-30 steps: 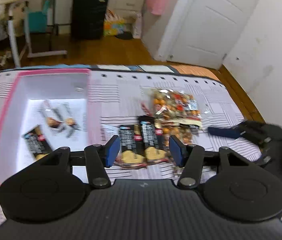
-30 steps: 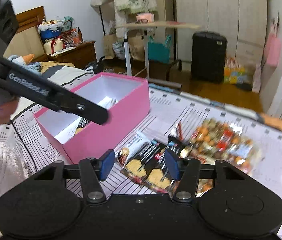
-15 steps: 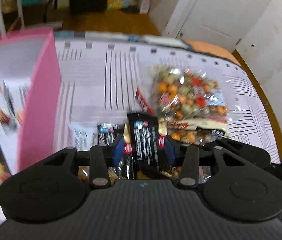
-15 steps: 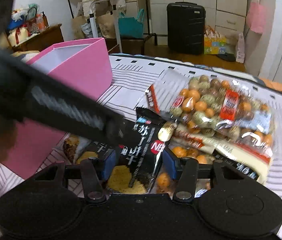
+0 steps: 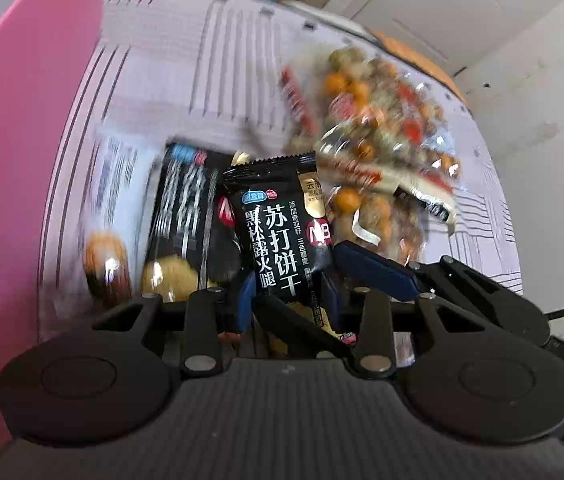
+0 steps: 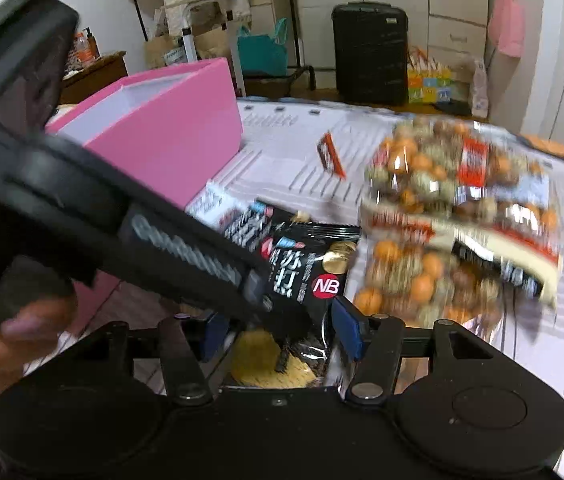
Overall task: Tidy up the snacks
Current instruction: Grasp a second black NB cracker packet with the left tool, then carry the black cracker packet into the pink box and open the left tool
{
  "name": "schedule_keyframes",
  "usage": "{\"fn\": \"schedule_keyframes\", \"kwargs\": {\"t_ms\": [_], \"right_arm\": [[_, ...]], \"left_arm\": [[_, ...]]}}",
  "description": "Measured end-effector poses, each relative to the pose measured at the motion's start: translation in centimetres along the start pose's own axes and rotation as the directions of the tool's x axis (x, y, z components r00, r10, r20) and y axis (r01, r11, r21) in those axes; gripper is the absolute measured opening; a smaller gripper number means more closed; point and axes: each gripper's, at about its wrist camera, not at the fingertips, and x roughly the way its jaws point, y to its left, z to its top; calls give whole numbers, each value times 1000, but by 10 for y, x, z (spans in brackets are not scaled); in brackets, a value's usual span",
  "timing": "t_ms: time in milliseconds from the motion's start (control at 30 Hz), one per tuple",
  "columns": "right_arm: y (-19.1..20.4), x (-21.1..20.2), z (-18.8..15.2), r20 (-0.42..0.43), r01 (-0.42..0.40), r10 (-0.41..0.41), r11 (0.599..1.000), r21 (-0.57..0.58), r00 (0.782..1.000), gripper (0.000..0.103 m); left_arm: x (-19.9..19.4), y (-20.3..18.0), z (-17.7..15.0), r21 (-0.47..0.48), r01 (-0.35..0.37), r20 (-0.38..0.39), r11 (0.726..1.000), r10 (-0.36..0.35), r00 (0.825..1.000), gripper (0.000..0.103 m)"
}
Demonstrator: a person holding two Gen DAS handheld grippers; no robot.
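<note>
A black cracker packet stands tilted up between the blue pads of my left gripper, whose jaws are closing and pinch its lower part. It looks sharp while everything around it is blurred. My right gripper is low over the same packet. Its jaws are opening, and the pads stand apart from the packet on either side. The left gripper's finger crosses in front of it. A second black packet and a white one lie beside the pink box.
A clear bag of mixed orange and green snacks lies right of the packets on the striped cloth. A small red wrapper lies behind. A person's hand holds the left gripper. A black suitcase stands beyond the table.
Both grippers have come down onto the black packets. The left jaws have narrowed around one packet, which now tilts up. The right jaws have widened slightly.
</note>
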Motion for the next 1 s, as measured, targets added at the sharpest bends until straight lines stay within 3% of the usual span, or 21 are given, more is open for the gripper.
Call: {"fn": "schedule_keyframes", "kwargs": {"t_ms": [233,333,433,567,700,1000], "right_arm": [[14,-8,-21,-24,58,-59,998,-15,998,63],[19,-6,-24,-59,87,-85,996,29,995,66],[26,-3,-33,-54,88,-88,996,-7,995,66],[25,-5,-37,-24,75,-75,997,1,997,58],[32,-10,-36,-27,126,-126,992,-18,992,58],[47,-37,-23,-83,95,-99,994,-44,992,58]], "left_arm": [[1,2,-13,-58,-28,-59,998,25,998,32],[3,2,-16,-47,-36,-52,998,34,998,32],[2,3,-17,-54,-37,-49,998,34,998,32],[2,3,-21,-37,-43,-26,998,42,999,30],[2,1,-22,-13,-31,-9,999,31,999,30],[-18,4,-32,-50,-26,-11,998,26,1000,30]]}}
